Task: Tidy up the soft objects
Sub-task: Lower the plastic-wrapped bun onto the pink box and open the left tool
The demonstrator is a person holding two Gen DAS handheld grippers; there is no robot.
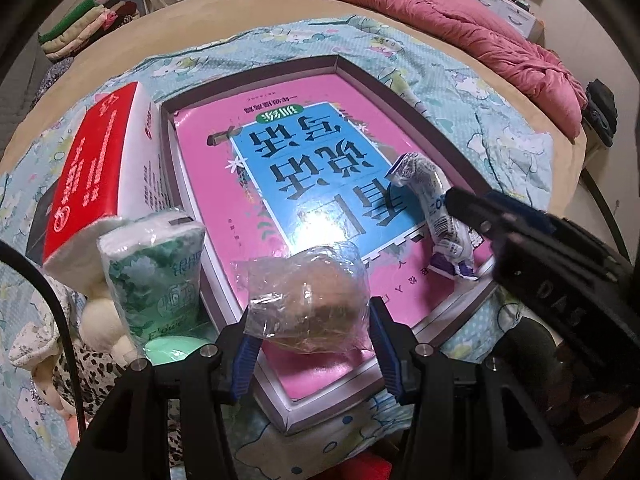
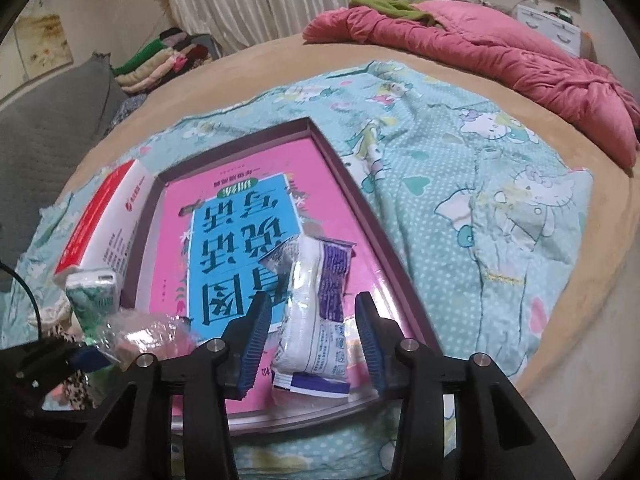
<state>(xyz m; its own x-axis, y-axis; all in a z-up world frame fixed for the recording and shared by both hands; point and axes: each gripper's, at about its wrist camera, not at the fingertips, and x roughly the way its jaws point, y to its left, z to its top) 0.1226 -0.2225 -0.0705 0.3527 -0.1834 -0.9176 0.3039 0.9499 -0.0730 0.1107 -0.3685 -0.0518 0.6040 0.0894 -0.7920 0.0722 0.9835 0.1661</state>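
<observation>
The white-and-purple packet [image 2: 316, 312] is seen lengthwise between the spread fingers of the right gripper [image 2: 312, 344], crumpled, inside the pink tray [image 2: 340, 168]. A clear-wrapped brown bun [image 1: 308, 304] is flanked by the left gripper [image 1: 312, 344]; whether it is clamped cannot be told.

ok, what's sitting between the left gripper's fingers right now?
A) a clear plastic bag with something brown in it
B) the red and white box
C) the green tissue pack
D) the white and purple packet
A: in the left wrist view the clear plastic bag with brown contents fills the left gripper, while the green tissue pack stands off to its left.
</observation>
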